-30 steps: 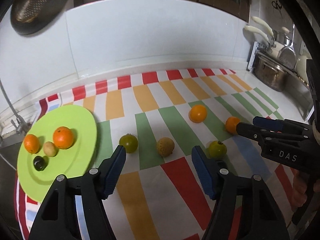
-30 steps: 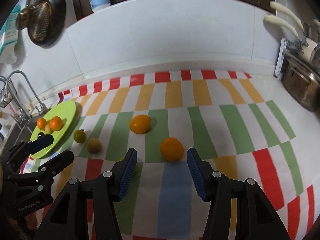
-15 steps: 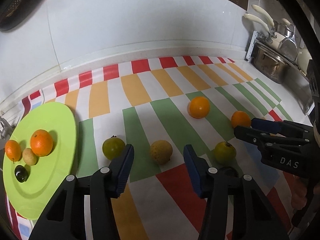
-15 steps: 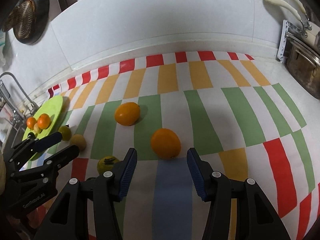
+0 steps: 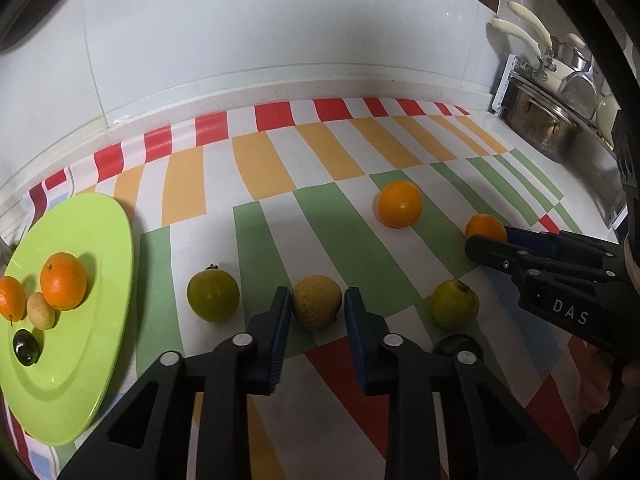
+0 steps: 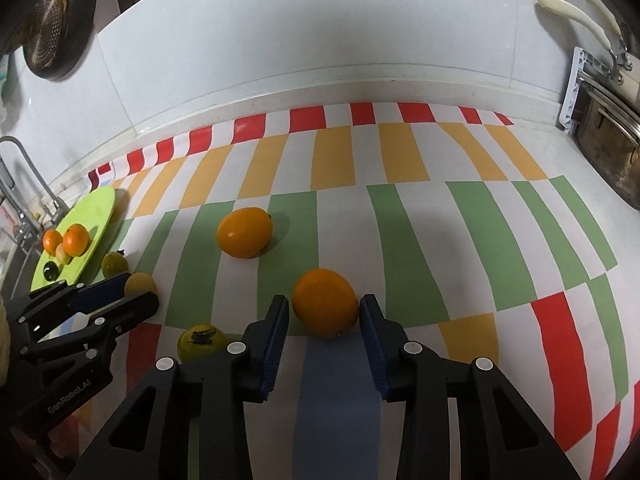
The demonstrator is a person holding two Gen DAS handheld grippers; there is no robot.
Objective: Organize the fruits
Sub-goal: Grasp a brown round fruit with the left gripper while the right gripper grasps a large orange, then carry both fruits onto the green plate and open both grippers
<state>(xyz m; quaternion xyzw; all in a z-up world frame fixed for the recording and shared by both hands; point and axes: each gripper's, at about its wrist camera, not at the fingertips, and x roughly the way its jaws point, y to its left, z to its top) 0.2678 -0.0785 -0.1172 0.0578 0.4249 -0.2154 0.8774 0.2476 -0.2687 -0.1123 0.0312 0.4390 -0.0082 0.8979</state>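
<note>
Your left gripper (image 5: 314, 312) stands released, its blue pads flanking the round yellow-brown fruit (image 5: 317, 302) on the striped surface (image 5: 260, 168), not clenched on it. Your right gripper (image 6: 324, 316) is likewise spread around the round orange fruit (image 6: 325, 302). The left view alone shows a small dark fruit (image 5: 456, 346) just right of that gripper; the right view alone shows the hanging metal strainer (image 6: 52, 28). The lime-green plate (image 5: 100, 232) lies far left.

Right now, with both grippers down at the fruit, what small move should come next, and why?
Probably shut the left gripper on the yellow-brown fruit: its fingers already flank it closely, and the green plate lies nearby. The right gripper likewise brackets an orange, both open.
</note>
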